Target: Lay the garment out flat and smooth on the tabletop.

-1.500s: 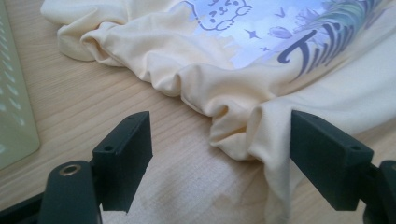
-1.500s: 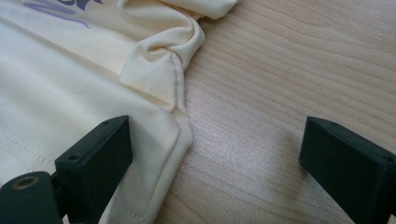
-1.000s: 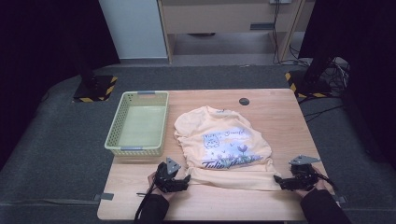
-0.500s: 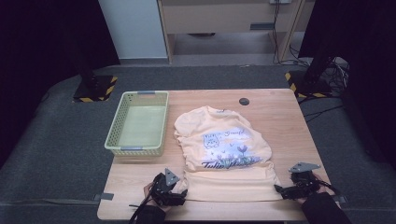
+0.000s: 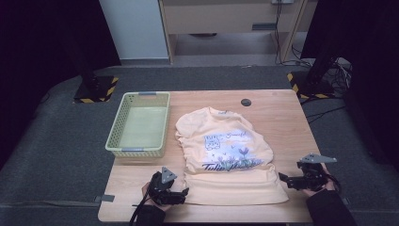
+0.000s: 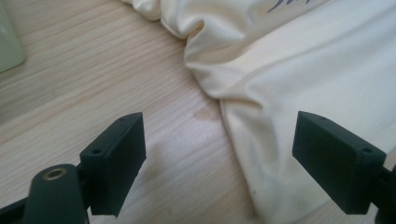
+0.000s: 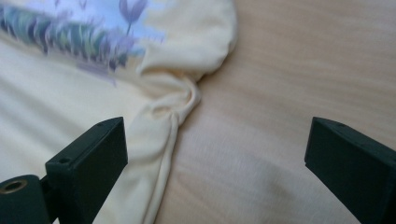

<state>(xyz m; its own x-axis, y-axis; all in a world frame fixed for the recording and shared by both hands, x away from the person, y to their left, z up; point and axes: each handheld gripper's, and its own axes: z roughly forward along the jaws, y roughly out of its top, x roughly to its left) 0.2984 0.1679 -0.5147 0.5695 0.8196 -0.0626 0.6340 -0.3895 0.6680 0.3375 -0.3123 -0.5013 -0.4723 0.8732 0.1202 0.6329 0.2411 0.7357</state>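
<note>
I have both grippers (image 5: 184, 193) (image 5: 283, 179) pulled back toward the tabletop's (image 5: 282, 117) near edge, jaws open and empty, left just widened, shirt (image 5: 226, 155) released flat.

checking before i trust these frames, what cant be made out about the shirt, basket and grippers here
- T-shirt print wording: too small in the high view, cut off by the top edge in both gripper views.
- Shirt's underside and back: hidden against the table.
- Small dark disc: too small to identify, high view.
- Basket near inner wall: hidden by its own rim.
- Left gripper and right gripper: jaws open; bodies cut off by bottom edges.
</note>
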